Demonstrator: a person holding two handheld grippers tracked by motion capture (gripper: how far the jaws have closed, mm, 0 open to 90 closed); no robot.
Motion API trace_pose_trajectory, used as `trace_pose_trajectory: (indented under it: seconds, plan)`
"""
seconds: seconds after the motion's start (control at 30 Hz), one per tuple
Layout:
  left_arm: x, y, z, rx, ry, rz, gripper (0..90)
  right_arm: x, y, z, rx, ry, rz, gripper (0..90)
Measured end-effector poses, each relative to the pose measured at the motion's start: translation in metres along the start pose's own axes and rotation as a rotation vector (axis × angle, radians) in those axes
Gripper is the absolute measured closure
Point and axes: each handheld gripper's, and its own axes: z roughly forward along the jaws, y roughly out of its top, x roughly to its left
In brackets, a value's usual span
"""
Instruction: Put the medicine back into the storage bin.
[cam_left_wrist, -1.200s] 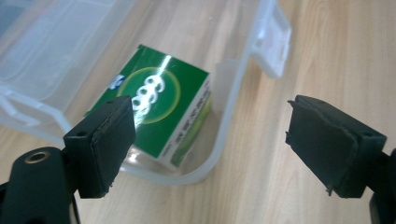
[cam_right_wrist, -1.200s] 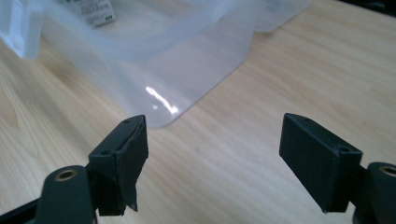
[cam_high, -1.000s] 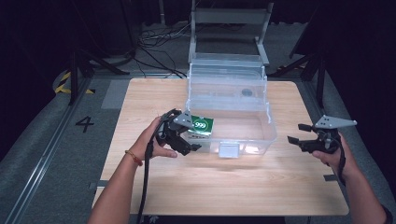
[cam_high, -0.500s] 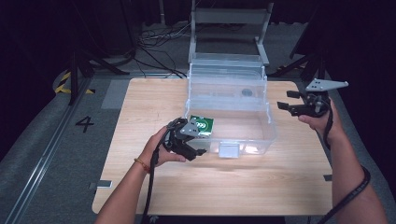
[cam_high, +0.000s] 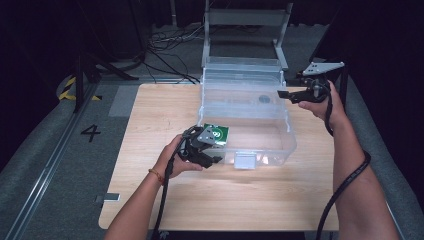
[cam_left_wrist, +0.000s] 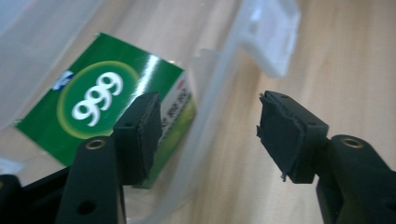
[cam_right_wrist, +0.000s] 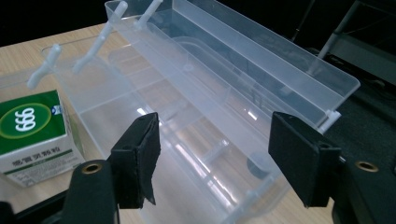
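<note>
Looks like the box (cam_high: 216, 133) has already been dropped in the bin (cam_high: 285, 131), near-left corner, right by the wall. Both tongs are wide open, nothing held. Left gripper (cam_high: 209, 150) is parked at the near rim, right gripper (cam_high: 290, 94) up by the far right edge. Lid's up, plenty of room left inside; closing is probably what's left.

Green box (cam_left_wrist: 100, 112) top face bears white "999" inside a circle; smaller print on its white side is illegible. Floor mat (cam_high: 60, 150) left of the worktop bears numeral "4" (cam_high: 90, 132)
</note>
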Motion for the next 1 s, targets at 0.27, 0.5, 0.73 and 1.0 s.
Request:
trace_pose_trajectory:
  seconds: [0.27, 0.5, 0.73, 1.0]
  plan:
    - [0.004, -0.001, 0.005, 0.022, -0.012, -0.011, 62.7, -0.004, 0.009, 0.036, 0.054, 0.04, -0.009, 41.3]
    - [0.01, -0.005, 0.004, 0.026, -0.022, -0.03, 73.2, -0.011, 0.007, 0.052, 0.115, 0.03, -0.022, 47.2]
    - [0.01, -0.004, 0.006, 0.047, -0.025, -0.01, 75.3, -0.019, 0.002, 0.06, 0.156, 0.015, -0.028, 53.5]
    - [0.009, -0.005, 0.006, 0.034, -0.009, 0.009, 75.8, -0.02, 0.004, 0.07, 0.185, 0.033, -0.046, 60.6]
